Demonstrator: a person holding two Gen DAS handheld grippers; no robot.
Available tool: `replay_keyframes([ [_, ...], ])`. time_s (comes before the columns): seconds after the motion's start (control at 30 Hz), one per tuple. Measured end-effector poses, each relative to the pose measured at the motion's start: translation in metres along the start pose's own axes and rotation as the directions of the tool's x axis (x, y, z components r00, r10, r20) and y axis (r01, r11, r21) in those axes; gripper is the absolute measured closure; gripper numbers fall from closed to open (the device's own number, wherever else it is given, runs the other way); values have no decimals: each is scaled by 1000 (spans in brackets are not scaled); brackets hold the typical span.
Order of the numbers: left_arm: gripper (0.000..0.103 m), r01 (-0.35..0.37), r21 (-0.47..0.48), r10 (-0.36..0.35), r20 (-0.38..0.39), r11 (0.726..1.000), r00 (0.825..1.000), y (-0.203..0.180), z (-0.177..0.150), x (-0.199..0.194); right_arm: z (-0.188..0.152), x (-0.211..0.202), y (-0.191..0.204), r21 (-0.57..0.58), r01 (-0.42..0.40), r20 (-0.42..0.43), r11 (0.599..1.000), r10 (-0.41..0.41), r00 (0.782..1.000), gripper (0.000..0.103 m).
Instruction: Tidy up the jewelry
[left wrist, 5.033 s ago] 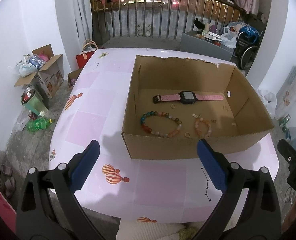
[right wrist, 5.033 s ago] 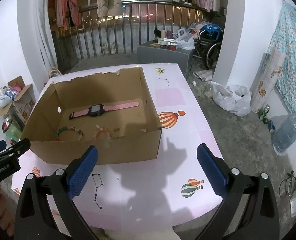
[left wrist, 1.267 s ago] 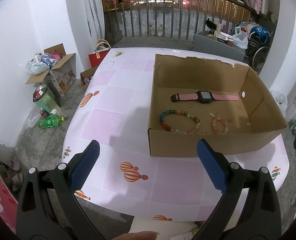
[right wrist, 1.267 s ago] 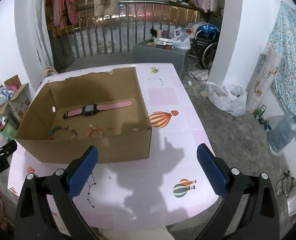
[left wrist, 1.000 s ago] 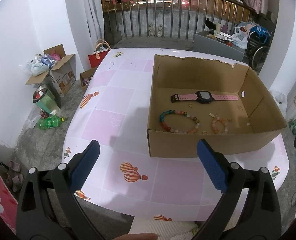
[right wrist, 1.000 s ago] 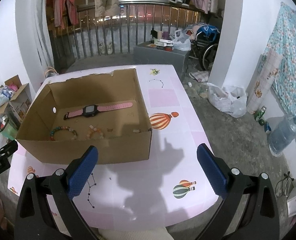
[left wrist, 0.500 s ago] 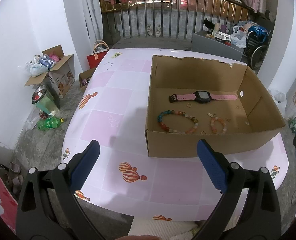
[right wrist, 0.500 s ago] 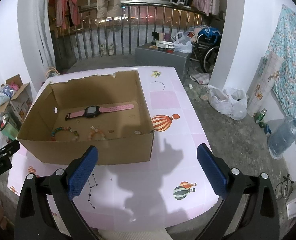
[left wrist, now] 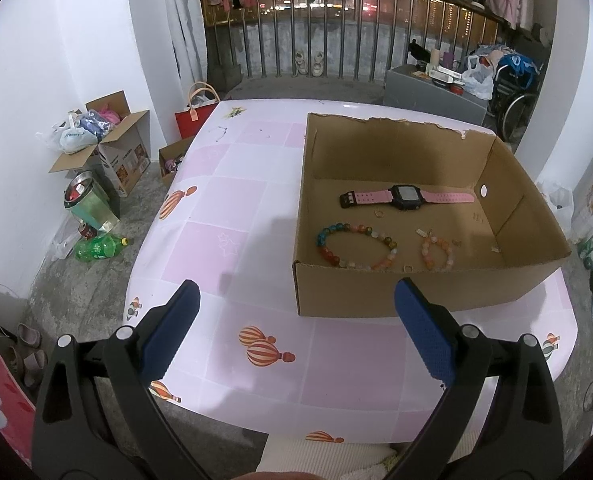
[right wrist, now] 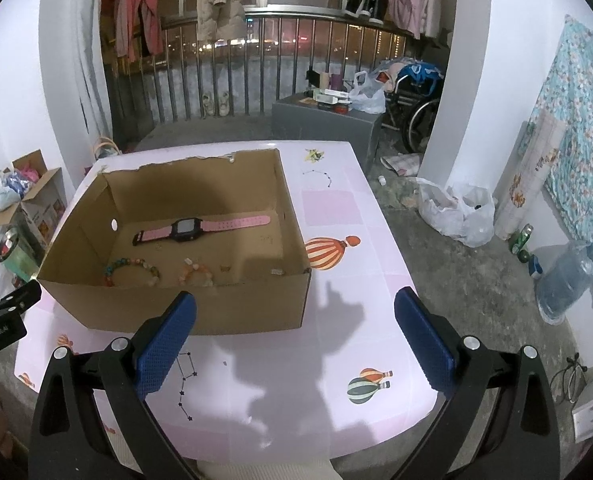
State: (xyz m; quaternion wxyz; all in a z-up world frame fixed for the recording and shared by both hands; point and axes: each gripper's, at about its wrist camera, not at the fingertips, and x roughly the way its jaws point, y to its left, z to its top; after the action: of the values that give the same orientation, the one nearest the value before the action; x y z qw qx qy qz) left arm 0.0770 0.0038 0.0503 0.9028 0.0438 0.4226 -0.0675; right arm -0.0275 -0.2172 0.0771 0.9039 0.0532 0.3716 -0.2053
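Watch [left wrist: 406,197] crosswise (strap left-right)

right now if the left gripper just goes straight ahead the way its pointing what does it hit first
Probably the cardboard box: the open left gripper points down at the pink table, with the box's near left corner just ahead between its fingers. Depth is unclear, so it might touch the tabletop first.

Both wrist cameras sit above the near edge of the pink table [left wrist: 224,216], looking forward and down toward the balcony railing [left wrist: 336,40]. The left view puts the cardboard box [left wrist: 396,292] in the right half of the frame; the right view puts it at left centre [right wrist: 200,308]. The 2 views share the box, its contents, the table and the railing.
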Motion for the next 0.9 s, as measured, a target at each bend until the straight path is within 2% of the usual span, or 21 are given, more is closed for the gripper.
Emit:
replay_keyframes([
  [0.9,9,-2,-1,2,8,1000,1000,0,3,-3,1,-4,-1,0,-1,4,1000,1,1000,6],
])
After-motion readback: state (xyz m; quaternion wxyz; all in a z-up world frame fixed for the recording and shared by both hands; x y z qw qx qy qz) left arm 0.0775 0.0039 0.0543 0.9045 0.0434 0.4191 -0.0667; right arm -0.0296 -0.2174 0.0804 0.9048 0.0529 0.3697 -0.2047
